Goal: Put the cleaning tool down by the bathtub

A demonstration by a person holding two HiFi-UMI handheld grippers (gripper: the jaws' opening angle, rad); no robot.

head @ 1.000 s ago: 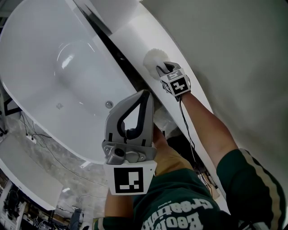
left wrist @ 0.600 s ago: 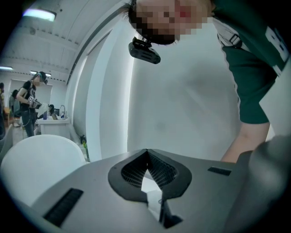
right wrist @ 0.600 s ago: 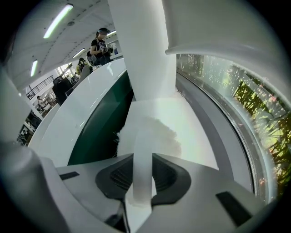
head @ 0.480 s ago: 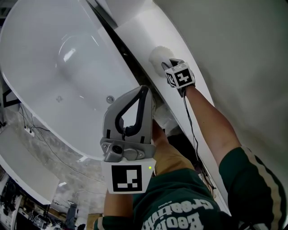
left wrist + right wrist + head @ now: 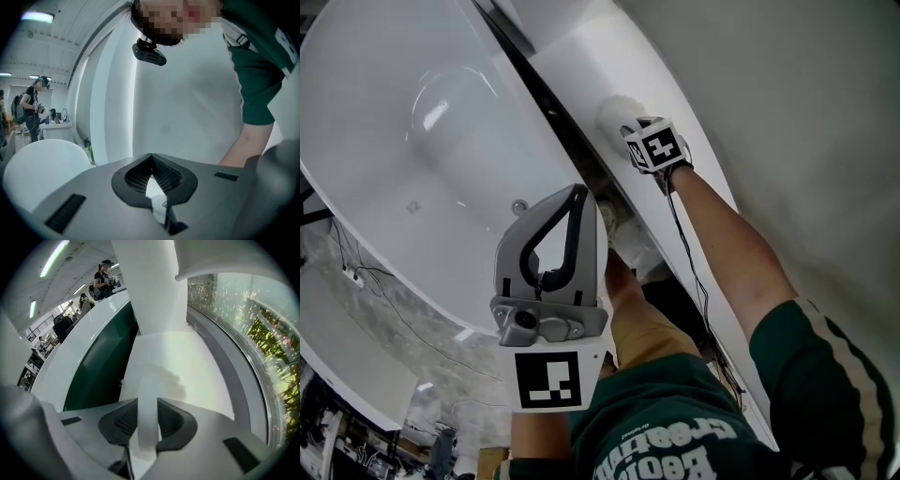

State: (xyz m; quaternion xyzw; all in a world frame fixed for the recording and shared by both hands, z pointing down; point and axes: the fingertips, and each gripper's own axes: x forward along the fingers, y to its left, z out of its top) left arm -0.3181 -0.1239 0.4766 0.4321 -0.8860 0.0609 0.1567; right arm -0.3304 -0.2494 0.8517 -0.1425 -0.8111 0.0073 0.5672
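Cleaning tool [image 5: 147,420], all white, flat handle, fluffy round head [image 5: 613,114]

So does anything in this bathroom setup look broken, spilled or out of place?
Nothing looks broken or spilled. The white bathtub has nothing lying in it, and the right gripper is shut on the cleaning tool. The only untidy bit is some loose cables trailing across the floor beside the tub.
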